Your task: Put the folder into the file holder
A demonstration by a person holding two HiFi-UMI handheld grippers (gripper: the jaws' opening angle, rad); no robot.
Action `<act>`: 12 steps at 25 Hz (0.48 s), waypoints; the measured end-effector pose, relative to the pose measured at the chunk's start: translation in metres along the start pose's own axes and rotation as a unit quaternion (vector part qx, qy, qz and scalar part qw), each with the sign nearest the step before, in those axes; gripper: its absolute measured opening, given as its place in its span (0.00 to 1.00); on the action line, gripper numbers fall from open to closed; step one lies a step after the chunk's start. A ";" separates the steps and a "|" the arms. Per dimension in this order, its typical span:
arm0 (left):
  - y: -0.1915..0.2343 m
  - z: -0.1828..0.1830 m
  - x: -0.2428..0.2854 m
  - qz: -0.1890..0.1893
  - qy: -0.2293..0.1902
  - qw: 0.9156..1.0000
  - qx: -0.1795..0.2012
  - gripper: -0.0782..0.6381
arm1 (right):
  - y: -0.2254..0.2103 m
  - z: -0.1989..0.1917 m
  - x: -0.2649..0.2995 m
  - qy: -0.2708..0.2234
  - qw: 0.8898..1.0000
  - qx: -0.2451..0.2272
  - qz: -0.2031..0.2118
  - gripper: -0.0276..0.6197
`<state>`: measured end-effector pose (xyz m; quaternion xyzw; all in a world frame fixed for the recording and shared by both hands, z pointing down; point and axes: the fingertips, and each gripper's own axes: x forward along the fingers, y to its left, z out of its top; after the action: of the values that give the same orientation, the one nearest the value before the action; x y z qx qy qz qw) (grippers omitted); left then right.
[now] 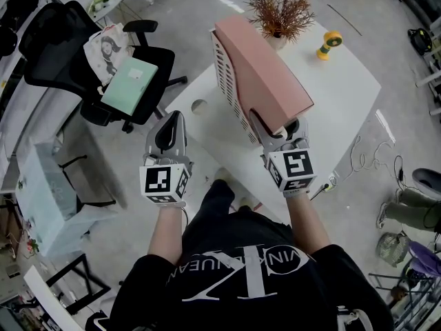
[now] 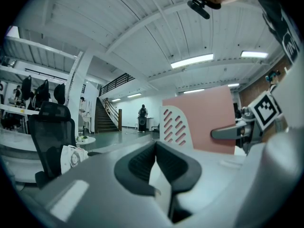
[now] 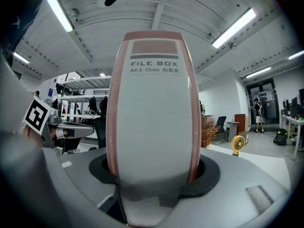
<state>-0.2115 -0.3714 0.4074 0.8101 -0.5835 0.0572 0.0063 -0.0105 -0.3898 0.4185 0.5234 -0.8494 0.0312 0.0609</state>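
My right gripper is pinching the folder by its spine, one pad pressed on each side, low in the frame of its own view. In that view the spine fills the centre, pink-edged and labelled FILE BOX. In the head view the pink folder slants from the gripper up toward the top centre of the frame. Its left face lies along the white slotted wall of the holder, which stands on the white table. I cannot tell whether the folder's far end sits inside the holder or only leans on it.

My left gripper hangs left of centre, off the table's edge, with its jaws pressed together on nothing.

A dried plant and a yellow fan stand at the table's far side, top of the frame. A black chair is at upper left.
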 end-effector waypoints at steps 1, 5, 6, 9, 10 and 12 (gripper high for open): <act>0.000 -0.001 -0.001 0.000 0.000 1.000 0.000 0.11 | 0.000 -0.002 0.000 0.002 1.000 0.000 0.000 0.54; 0.002 -0.002 -0.003 0.002 0.001 1.000 -0.002 0.11 | 0.002 -0.006 0.001 0.007 1.000 -0.002 -0.001 0.54; 0.002 -0.002 -0.003 0.003 0.001 1.000 -0.002 0.11 | 0.002 -0.007 0.001 0.009 1.000 -0.002 0.000 0.54; 0.000 -0.003 -0.004 0.003 0.001 1.000 -0.003 0.11 | 0.002 -0.011 0.000 0.014 1.000 -0.003 0.001 0.54; 0.000 -0.003 -0.004 0.003 0.001 1.000 -0.003 0.11 | 0.002 -0.012 0.000 0.015 1.000 -0.003 0.001 0.54; 0.000 -0.003 -0.005 0.003 0.002 1.000 -0.003 0.11 | 0.003 -0.013 -0.001 0.015 1.000 -0.004 0.002 0.54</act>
<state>-0.2131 -0.3669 0.4099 0.8083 -0.5860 0.0566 0.0098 -0.0121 -0.3865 0.4310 0.5210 -0.8494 0.0357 0.0763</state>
